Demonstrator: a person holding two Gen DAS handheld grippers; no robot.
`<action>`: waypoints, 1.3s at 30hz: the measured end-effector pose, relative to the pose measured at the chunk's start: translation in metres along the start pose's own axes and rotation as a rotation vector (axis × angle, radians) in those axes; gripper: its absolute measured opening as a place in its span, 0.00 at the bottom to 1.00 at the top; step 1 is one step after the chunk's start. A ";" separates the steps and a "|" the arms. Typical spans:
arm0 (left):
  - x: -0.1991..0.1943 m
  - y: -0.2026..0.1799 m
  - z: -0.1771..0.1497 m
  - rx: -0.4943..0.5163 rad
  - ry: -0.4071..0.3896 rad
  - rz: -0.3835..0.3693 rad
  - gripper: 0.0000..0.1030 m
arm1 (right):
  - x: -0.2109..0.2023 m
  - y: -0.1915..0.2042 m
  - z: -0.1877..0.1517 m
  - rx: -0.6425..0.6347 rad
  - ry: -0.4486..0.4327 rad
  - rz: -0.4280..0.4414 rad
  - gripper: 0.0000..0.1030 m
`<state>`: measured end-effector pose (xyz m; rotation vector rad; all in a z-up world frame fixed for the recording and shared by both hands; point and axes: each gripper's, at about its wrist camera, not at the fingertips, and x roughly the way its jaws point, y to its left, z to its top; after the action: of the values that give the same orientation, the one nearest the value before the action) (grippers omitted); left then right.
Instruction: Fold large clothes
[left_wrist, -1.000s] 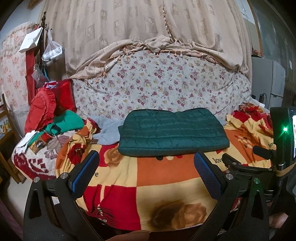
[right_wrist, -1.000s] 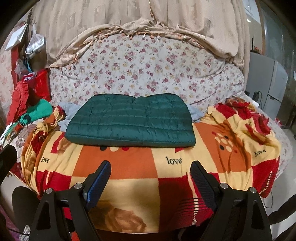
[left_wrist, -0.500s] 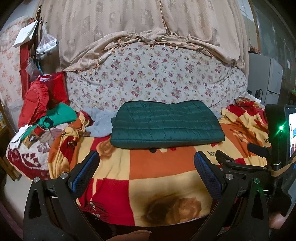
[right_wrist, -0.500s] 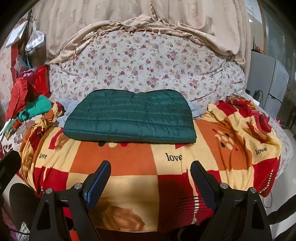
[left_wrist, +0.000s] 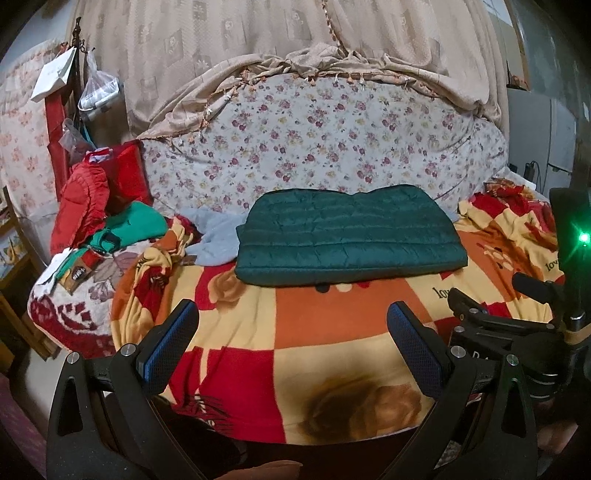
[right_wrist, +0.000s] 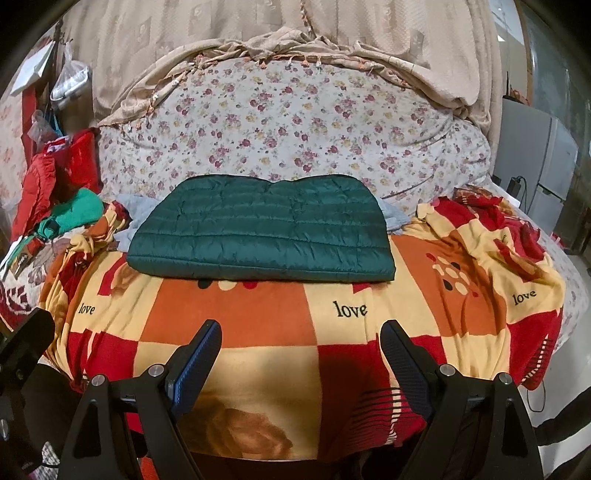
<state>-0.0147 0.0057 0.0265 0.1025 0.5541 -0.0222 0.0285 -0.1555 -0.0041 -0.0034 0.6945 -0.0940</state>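
Observation:
A dark green quilted jacket (left_wrist: 347, 236) lies folded into a flat rectangle on the red, orange and yellow checked blanket (left_wrist: 332, 332), towards the back of the bed; it also shows in the right wrist view (right_wrist: 262, 230). My left gripper (left_wrist: 291, 332) is open and empty, held over the blanket's front part, well short of the jacket. My right gripper (right_wrist: 301, 350) is open and empty too, over the blanket's front edge (right_wrist: 332, 369). The right gripper's body (left_wrist: 517, 332) shows at the right of the left wrist view.
A floral quilt (left_wrist: 314, 140) rises behind the jacket under beige drapes. A pale blue garment (left_wrist: 216, 240) lies left of the jacket. Red and green clothes (left_wrist: 110, 218) are piled at the left. A grey fridge (right_wrist: 550, 166) stands at the right.
Both grippers have drawn back slightly and tilted; the jacket sits a little higher and farther in both views. Nothing on the bed has moved. Both stay open.

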 end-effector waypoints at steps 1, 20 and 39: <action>0.000 0.000 0.000 -0.001 0.000 0.000 0.99 | 0.000 0.001 -0.001 -0.001 0.001 0.001 0.83; 0.014 0.001 -0.003 -0.021 0.071 -0.021 0.99 | 0.009 0.001 -0.004 -0.007 0.030 -0.003 0.83; 0.031 0.002 -0.007 -0.048 0.141 -0.039 0.99 | 0.012 -0.003 -0.006 0.004 0.041 -0.009 0.83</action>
<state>0.0083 0.0081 0.0045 0.0464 0.6974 -0.0396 0.0336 -0.1593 -0.0159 -0.0004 0.7352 -0.1041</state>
